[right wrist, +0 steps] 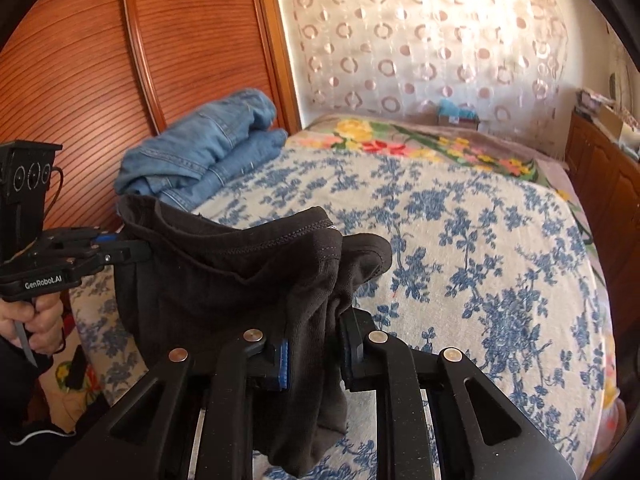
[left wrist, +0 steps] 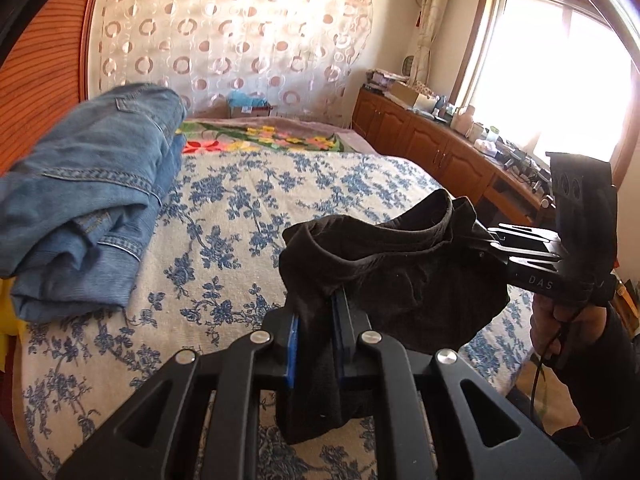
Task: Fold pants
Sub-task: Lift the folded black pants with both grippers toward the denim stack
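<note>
Dark brown pants (left wrist: 392, 264) hang in the air above the bed, held between both grippers. My left gripper (left wrist: 316, 320) is shut on one end of the waistband; cloth runs down between its blue-padded fingers. My right gripper (right wrist: 314, 344) is shut on the other end of the pants (right wrist: 240, 280), with fabric bunched between its pads. In the left wrist view the right gripper (left wrist: 496, 240) shows at the right, pinching the cloth. In the right wrist view the left gripper (right wrist: 120, 250) shows at the left, pinching the waistband.
A bed with a blue floral cover (left wrist: 240, 208) lies below. Folded blue jeans (left wrist: 92, 196) sit at its left side by the wooden headboard (right wrist: 100, 60). A flowered blanket (right wrist: 420, 140) lies at the far end. A wooden cabinet (left wrist: 440, 148) with clutter runs under the window.
</note>
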A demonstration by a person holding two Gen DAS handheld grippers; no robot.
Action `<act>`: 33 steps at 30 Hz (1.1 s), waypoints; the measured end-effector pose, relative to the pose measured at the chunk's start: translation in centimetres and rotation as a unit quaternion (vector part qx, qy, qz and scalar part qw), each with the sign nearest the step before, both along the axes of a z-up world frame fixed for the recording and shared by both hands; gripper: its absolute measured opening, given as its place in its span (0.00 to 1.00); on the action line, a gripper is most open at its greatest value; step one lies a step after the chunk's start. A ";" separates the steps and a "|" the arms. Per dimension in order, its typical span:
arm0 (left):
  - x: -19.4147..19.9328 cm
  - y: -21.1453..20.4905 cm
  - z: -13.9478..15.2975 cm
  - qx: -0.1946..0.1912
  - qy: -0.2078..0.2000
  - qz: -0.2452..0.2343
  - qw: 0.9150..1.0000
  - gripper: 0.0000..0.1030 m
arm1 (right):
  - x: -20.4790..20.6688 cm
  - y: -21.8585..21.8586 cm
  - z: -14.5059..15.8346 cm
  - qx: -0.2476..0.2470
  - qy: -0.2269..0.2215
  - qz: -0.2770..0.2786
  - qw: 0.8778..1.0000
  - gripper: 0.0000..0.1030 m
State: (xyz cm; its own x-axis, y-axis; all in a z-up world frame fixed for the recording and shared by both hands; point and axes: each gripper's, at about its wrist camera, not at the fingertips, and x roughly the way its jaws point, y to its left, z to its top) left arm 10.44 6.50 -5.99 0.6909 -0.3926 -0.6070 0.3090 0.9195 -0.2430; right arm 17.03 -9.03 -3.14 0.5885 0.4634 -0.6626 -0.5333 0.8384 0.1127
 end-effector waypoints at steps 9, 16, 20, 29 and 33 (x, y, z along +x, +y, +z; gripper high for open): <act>-1.0 2.3 3.5 -0.005 -0.045 0.031 0.999 0.09 | 0.1 2.3 4.4 0.007 -0.051 0.025 0.998 0.15; 0.5 5.3 5.8 0.003 -0.072 0.066 0.995 0.09 | 3.1 6.2 7.6 0.006 -0.078 0.054 0.995 0.15; 1.7 7.4 7.3 0.013 -0.089 0.087 0.992 0.09 | 5.6 9.1 9.3 0.001 -0.095 0.076 0.993 0.15; 5.7 12.0 7.9 0.029 -0.090 0.129 0.987 0.09 | 12.5 15.5 10.2 -0.009 -0.109 0.105 0.988 0.15; 6.4 13.3 7.8 0.023 -0.085 0.143 0.986 0.09 | 15.3 18.1 10.0 -0.020 -0.102 0.118 0.988 0.15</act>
State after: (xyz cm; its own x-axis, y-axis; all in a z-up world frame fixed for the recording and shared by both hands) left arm 16.85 19.77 1.82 0.8626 -0.1414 -0.4858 0.0682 0.9839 -0.1652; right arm 32.34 9.11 6.91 0.5908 0.5789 -0.5619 -0.7225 0.6896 -0.0492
